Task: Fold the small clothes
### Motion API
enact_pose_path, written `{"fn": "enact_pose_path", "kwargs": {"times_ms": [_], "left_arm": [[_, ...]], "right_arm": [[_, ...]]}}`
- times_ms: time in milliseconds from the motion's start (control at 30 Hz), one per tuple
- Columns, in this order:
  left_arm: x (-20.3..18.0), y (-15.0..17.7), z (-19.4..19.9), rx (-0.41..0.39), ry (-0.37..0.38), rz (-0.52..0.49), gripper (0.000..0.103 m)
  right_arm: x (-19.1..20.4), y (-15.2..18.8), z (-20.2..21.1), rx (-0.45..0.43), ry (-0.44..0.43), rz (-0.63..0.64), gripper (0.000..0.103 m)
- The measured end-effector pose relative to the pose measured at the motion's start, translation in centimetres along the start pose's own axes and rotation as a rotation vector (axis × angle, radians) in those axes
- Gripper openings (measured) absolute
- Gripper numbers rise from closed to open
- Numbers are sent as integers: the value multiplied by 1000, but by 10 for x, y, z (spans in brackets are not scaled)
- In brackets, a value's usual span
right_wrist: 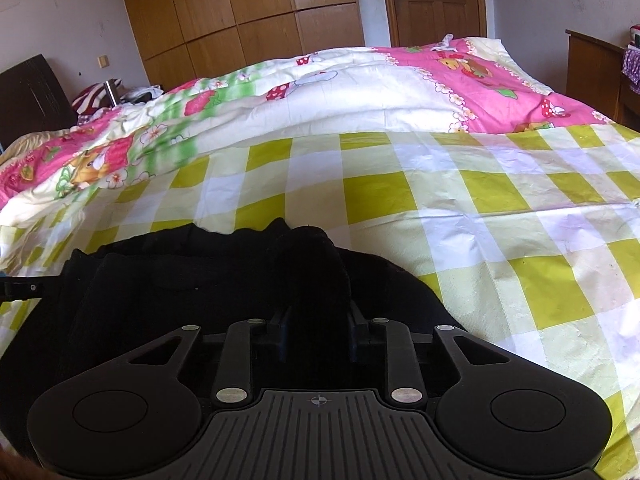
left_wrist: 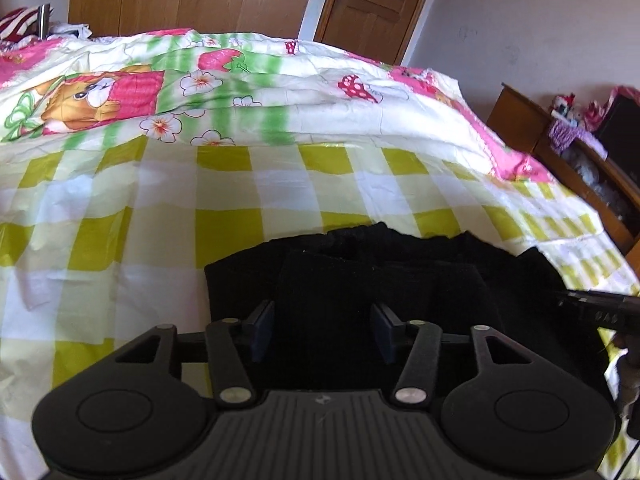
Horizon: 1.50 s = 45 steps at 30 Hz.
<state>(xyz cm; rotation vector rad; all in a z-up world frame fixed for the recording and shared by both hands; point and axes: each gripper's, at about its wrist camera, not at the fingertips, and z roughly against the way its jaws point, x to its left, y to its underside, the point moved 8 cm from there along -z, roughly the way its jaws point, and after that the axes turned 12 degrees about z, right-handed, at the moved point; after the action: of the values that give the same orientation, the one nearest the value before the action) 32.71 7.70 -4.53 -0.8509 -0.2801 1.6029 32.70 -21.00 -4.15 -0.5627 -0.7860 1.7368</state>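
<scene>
A black garment [left_wrist: 360, 280] lay partly folded on a yellow-and-white checked cloth [left_wrist: 200, 208] spread over a bed, with both handheld grippers poised at its near edge. Seen from the left wrist camera, the left gripper [left_wrist: 322, 330] stood with its fingers [left_wrist: 262, 330] spread apart, a raised fold of the dark fabric sitting in the gap between them; no pad could be seen pressing the cloth. In that same view the right gripper [left_wrist: 600, 308] entered as a dark bar from the right border, its tip at the garment's right-hand corner.

From the right wrist camera, the right gripper [right_wrist: 318, 334] had its fingers [right_wrist: 285, 334] set somewhat closer together, with a bunched hump of black fabric rising between and beyond them. Whether they pinched the cloth or merely flanked it could not be told, since black fabric and black pads merged. The garment [right_wrist: 180, 280] spread leftward from there, its far edge running in an uneven line across the checked cloth [right_wrist: 500, 208].

Beyond that far edge, the checked cloth stretched bare up to a rumpled quilt [left_wrist: 280, 92] printed with strawberries, flowers and cartoon animals, which bordered it along the whole back. To the right of the garment in the right wrist view, the checks ran on uncovered to the frame's border. To the left in the left wrist view, they likewise lay uncovered. A wooden wardrobe [right_wrist: 240, 4] and a door [right_wrist: 436, 0] stood against the far wall, and a wooden shelf unit [left_wrist: 576, 168] flanked the bed's right side.
</scene>
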Motion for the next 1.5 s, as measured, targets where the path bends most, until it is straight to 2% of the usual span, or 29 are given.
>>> {"fn": "enact_pose_path", "kwargs": {"times_ms": [67, 133, 200, 267, 300, 333, 400, 500, 533, 600, 667, 767, 800, 833, 900, 933, 1033, 1133, 1167, 1267, 1333, 1400, 1433, 1500], "left_arm": [[4, 5, -8, 14, -36, -8, 69], [10, 6, -9, 12, -24, 36, 69], [11, 6, -7, 1, -21, 43, 68], [8, 6, -7, 3, -24, 28, 50], [8, 4, -9, 5, -31, 39, 30], [11, 2, -10, 8, -50, 48, 24], [12, -2, -9, 4, -44, 70, 22], [7, -11, 6, -54, -39, 42, 21], [8, -16, 15, -87, -33, 48, 21], [16, -25, 29, -131, -11, 97, 21], [25, -27, 27, -144, -10, 124, 21], [27, -14, -9, -73, -79, 96, 22], [25, -10, -18, -73, -107, 65, 22], [22, -9, -20, -85, -120, 39, 22], [20, -12, -18, -93, -107, 45, 22], [21, -15, -13, -101, -81, 63, 22], [23, -24, 2, -129, -38, 88, 22], [23, -28, 11, -177, -37, 89, 22], [25, -27, 8, -176, -51, 93, 22], [41, -11, -15, -104, -94, 117, 24], [41, -4, -16, -106, -119, 72, 29], [38, -3, -10, -115, -132, 45, 30], [37, -3, -7, -120, -141, 31, 33], [36, -6, 3, -139, -162, 7, 36]], "right_arm": [[3, -2, 0, -3, -11, 7, 25], [4, -2, -3, 2, -20, 11, 31], [6, -2, -4, 2, -33, 7, 31], [7, -1, -4, -3, -37, 19, 31], [7, -1, -3, -6, -35, 20, 31], [7, -1, -4, -3, -34, 19, 31], [6, -1, -7, 5, -36, 17, 30], [4, -1, -9, 19, -12, 9, 8], [4, -2, -7, 18, -15, -4, 7], [1, -8, 6, -16, -16, -38, 6], [-3, -16, 28, -75, -15, -73, 6], [-15, -16, 46, -114, 2, -134, 5], [-18, -12, 40, -100, 9, -138, 5], [-23, -4, 25, -49, 37, -152, 5], [-26, 11, -1, 36, 56, -174, 5], [-25, 13, -4, 30, 64, -173, 5], [-21, 4, 4, -2, 74, -151, 5], [-21, -8, 19, -48, 57, -160, 5], [-21, -14, 24, -75, 48, -171, 5], [-20, -29, 27, -136, 28, -206, 5], [-19, -23, 8, -93, 43, -203, 5], [-15, -3, -14, 11, 83, -151, 9], [-13, 5, -17, 25, 88, -136, 9], [-10, 8, -9, -8, 106, -108, 17]]}}
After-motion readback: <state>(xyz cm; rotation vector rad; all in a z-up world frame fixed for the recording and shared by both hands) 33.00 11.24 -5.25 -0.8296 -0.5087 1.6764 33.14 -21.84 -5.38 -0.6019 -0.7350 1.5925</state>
